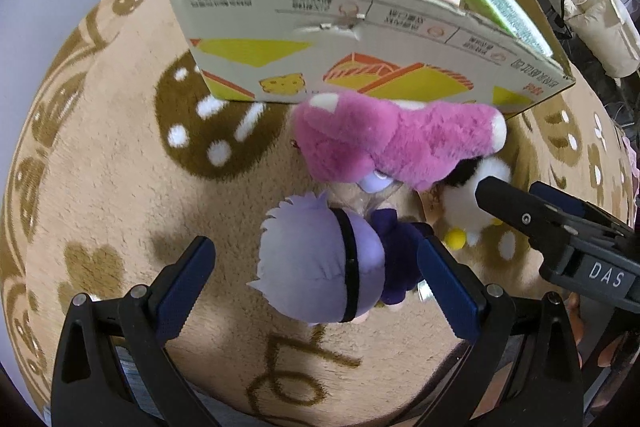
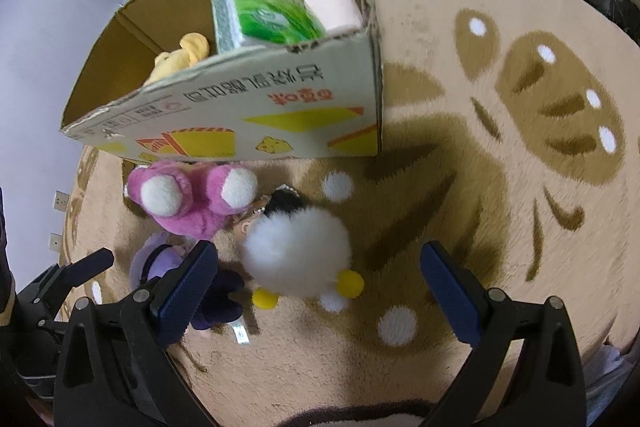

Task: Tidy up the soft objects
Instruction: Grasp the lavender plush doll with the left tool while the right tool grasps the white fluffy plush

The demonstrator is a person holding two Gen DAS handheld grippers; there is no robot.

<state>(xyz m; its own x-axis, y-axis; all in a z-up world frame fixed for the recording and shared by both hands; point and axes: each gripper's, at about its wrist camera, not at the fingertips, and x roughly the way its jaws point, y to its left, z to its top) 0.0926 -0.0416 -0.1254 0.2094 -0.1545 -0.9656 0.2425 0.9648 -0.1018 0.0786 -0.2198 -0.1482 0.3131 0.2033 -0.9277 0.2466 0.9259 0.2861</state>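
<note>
Cardboard box (image 2: 280, 107) holding green tissue pack (image 2: 264, 11), pink roll (image 2: 336, 9), yellow plush (image 2: 180, 57)

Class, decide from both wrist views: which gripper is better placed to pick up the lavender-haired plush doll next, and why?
Left. The left gripper is open with the lavender-haired plush doll lying between its fingers. The right gripper is open around the white fluffy plush instead; the doll sits beside its left finger.

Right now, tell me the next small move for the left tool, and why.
Probably lower the left tool a little and close on the purple-haired doll. Its open fingers already straddle the doll's head, and the doll lies on the rug outside the cardboard box, where other soft items already sit.
</note>
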